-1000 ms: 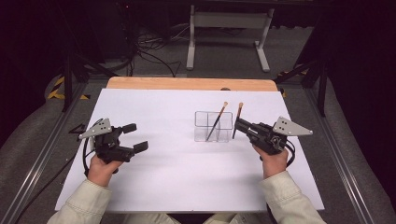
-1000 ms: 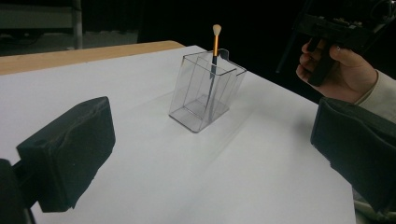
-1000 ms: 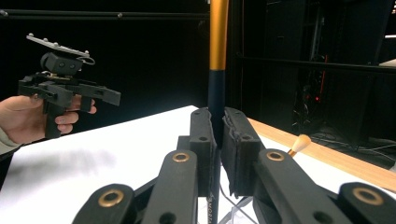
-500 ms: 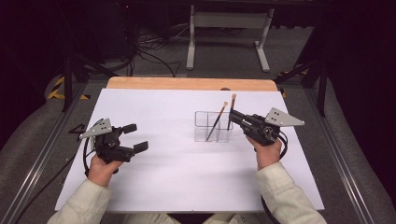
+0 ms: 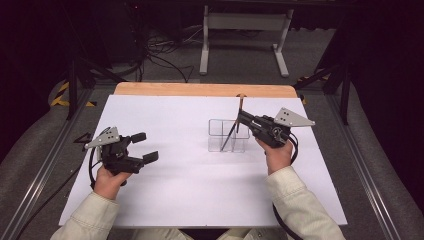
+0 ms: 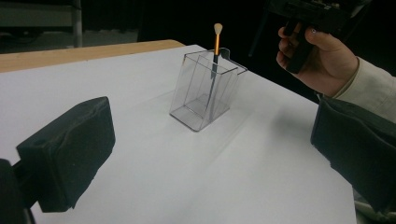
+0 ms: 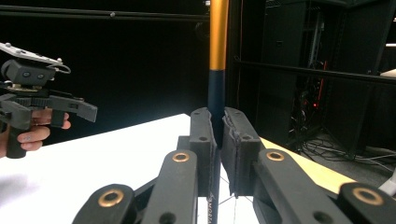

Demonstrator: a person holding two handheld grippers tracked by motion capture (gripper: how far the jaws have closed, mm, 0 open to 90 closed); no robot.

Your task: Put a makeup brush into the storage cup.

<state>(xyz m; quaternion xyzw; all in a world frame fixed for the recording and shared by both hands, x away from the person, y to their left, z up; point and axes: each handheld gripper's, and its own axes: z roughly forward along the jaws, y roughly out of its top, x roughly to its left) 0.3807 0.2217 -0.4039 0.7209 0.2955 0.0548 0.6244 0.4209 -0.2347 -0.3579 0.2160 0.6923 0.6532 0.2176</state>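
Observation:
A clear plastic holder with compartments stands right of the table's middle. One makeup brush with an orange ferrule and a pale tip leans inside it. My right gripper hovers over the holder's far right corner, shut on the dark handle of a second brush, which it holds upright. My left gripper rests at the table's left, open and holding nothing, pointed toward the holder.
White paper covers the table, with a wooden edge at the far side. A metal stand and cables lie on the floor beyond. Rails run along both sides of the table.
My right gripper has carried the brush leftward, from beside the holder's right side to above it. The left gripper has stayed put.

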